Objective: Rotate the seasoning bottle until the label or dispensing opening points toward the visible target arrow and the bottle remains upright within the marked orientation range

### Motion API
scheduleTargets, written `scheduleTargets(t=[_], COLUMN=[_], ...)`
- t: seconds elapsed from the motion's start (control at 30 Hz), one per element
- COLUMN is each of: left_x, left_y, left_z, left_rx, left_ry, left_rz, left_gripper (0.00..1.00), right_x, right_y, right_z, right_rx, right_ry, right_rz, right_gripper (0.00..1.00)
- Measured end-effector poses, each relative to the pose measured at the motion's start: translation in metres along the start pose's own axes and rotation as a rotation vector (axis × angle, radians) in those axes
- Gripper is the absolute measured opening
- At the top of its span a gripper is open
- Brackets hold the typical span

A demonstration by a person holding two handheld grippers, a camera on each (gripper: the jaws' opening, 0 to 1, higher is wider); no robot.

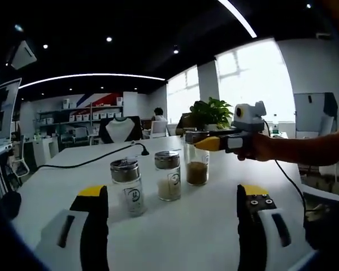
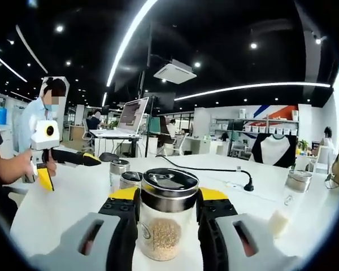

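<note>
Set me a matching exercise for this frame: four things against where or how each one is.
Things:
1. brown-filled bottle
2. left gripper
3. black cable
4. green plant

States:
A. jaws wide apart
B. beyond the table, by the window
C. between the jaws of the right gripper
D. trailing flat across the table

Pairs: 1-C, 2-A, 3-D, 4-B

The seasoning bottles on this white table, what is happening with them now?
A person holds a gripper in each hand. The right gripper is closed around one upright seasoning bottle with brown grains. The left gripper is open, facing two other bottles on the white table, touching neither. No target arrow is visible.
</note>
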State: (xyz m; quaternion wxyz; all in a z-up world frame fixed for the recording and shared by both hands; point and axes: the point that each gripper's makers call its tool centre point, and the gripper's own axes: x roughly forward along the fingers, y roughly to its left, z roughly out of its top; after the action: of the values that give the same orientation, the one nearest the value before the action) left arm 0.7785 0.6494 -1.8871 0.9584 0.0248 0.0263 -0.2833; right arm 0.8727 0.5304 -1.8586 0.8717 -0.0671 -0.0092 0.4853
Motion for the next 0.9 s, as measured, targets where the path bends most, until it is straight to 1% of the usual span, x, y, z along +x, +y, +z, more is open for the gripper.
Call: scheduleTargets(t=[0.23,0.47,0.63,0.7,0.8,0.83,0.87,0.9], left_x=[0.000,0.001,0.001,0.001,0.001,0.001,0.001,0.002], left_y=[0.001,-0.001,-0.002,-0.002,-0.002,-0.003,-0.003,-0.004], left_z=[0.000,0.000,0.000,0.000,0.002,0.002,0.002,0.002], left_rx=[-0.002,0.002,0.002,0.006,0.004,0.004,0.006,0.007], left_ry=[0.000,0.004,0.004,0.005,0.000,0.000,0.000,0.001], left_rz=[0.004,0.001,0.000,0.001,0.001,0.001,-0.001,-0.002], left_gripper=[1.00,1.00,1.00,1.00,1.00,1.00,1.00,1.00], right_x=[-0.002,-0.004,-0.005,-0.007,-0.015,-0.019,-0.020,-0.026], right_y=[0.000,0.000,0.000,0.000,-0.001,-0.003,-0.003,-0.005], right_z=[-0.001,-0.001,-0.001,0.001,0.013,0.021,0.022,0.031], right_rx=[0.002,0.022,0.011,-0.008,-0.004,-0.002,0.001,0.014], right_ry=[0.024,0.021,0.009,0.005,-0.044,-0.068,-0.072,-0.092], right_rz=[-0.044,-0.098,-0.110,-0.121,-0.134,-0.142,-0.143,-0.155], right_gripper=[0.38,0.37,0.38,0.39,0.46,0.48,0.49,0.49])
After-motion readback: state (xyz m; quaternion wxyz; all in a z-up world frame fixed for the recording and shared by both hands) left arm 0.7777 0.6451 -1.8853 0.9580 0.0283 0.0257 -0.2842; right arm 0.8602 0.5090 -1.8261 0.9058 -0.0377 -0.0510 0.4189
